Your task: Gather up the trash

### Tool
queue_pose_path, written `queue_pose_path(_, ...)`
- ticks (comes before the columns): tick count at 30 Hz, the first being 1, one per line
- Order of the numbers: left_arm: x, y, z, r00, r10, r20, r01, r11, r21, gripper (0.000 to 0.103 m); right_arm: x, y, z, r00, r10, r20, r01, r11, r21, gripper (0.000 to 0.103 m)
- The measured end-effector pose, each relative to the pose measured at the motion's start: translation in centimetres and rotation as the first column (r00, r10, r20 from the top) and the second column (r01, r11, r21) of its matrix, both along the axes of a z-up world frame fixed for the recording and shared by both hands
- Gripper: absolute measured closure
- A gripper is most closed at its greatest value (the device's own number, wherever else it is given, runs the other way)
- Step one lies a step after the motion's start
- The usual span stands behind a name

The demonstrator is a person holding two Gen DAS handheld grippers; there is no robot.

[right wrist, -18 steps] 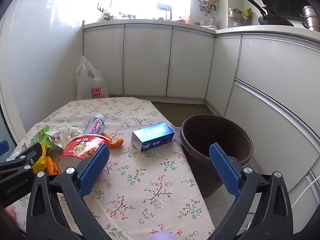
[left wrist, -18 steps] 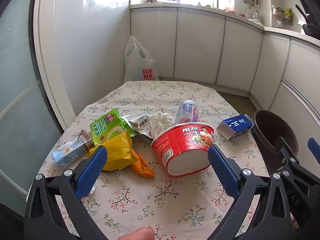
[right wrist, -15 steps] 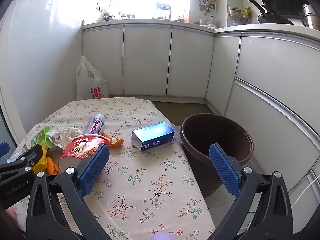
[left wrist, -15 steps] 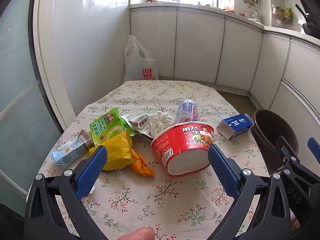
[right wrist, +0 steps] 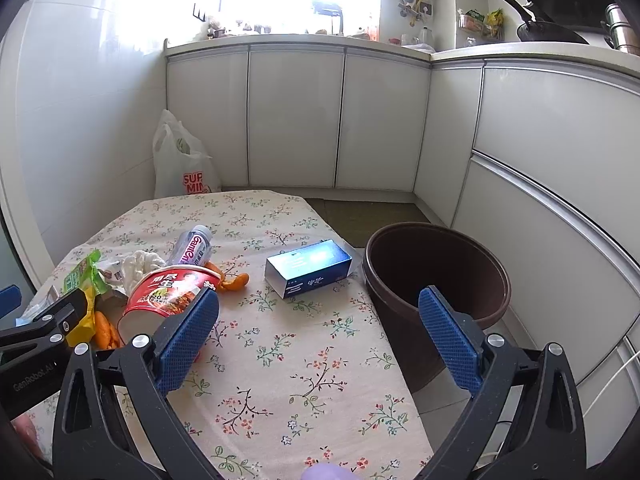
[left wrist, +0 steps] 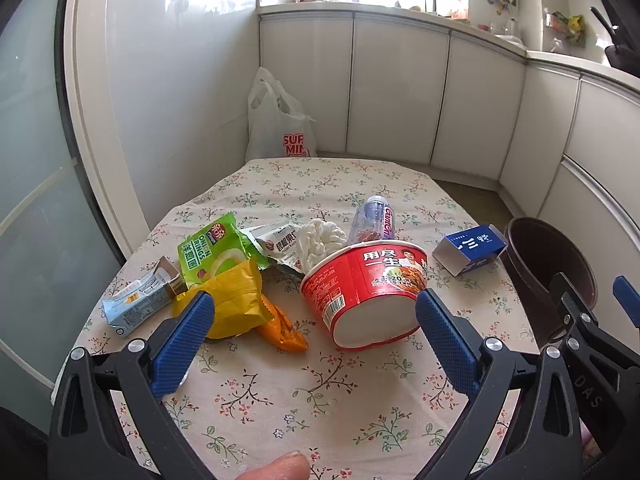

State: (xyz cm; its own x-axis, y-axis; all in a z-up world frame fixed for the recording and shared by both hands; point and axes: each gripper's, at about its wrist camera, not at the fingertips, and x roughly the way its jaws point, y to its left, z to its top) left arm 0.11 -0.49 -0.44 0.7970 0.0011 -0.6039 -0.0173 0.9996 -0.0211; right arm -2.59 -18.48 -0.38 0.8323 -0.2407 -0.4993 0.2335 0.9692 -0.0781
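While both grippers hang wide open and hold nothing, the left gripper [left wrist: 314,338] is above the near part of the table [left wrist: 360,420] and the right gripper [right wrist: 318,330] is over its right edge. Past them a red noodle cup [left wrist: 366,290] lies tipped over, with a yellow bag [left wrist: 236,300], a green bag [left wrist: 208,252], a bottle [left wrist: 374,222] and a blue box [right wrist: 308,268]. A brown bin [right wrist: 440,272] stands just off the right edge.

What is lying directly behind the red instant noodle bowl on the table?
Behind the red paper noodle bowl lie a crumpled white tissue and a clear plastic bottle on its side. The bowl covers the bottle's lower part, so whether anything else sits there cannot be seen.
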Motion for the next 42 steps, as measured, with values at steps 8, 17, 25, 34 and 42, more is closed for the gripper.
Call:
queue_pose_path(8,-0.24,-0.17,-0.2,1.0,-0.005,-0.002,0.005,1.0,0.004,0.006,-0.14,-0.17,-0.26,1.0,0.002,0.005,-0.002,1.0,-0.002,0.007)
queue_pose_path(17,-0.31,-0.35,-0.4,1.0,-0.005,-0.011,0.005,1.0,0.013,0.006,-0.14,-0.11,-0.38,1.0,0.001,0.007,-0.001,1.0,0.002,0.007)
queue_pose_path(25,-0.24,-0.4,-0.56,1.0,-0.005,-0.016,0.005,1.0,0.03,0.006,-0.09,-0.08,-0.5,1.0,0.003,0.0,-0.003,1.0,0.004,0.007)
queue_pose_path(34,0.04,-0.34,-0.74,0.999,-0.001,-0.048,0.005,0.998,0.066,0.006,-0.05,0.04,-0.63,1.0,0.003,-0.007,-0.003,1.0,0.002,0.007)
queue_pose_path(42,0.24,-0.2,-0.8,0.999,-0.002,-0.046,0.004,0.998,0.055,0.006,0.05,0.05,-0.8,0.998,0.009,-0.064,-0.008,1.0,0.015,0.007)
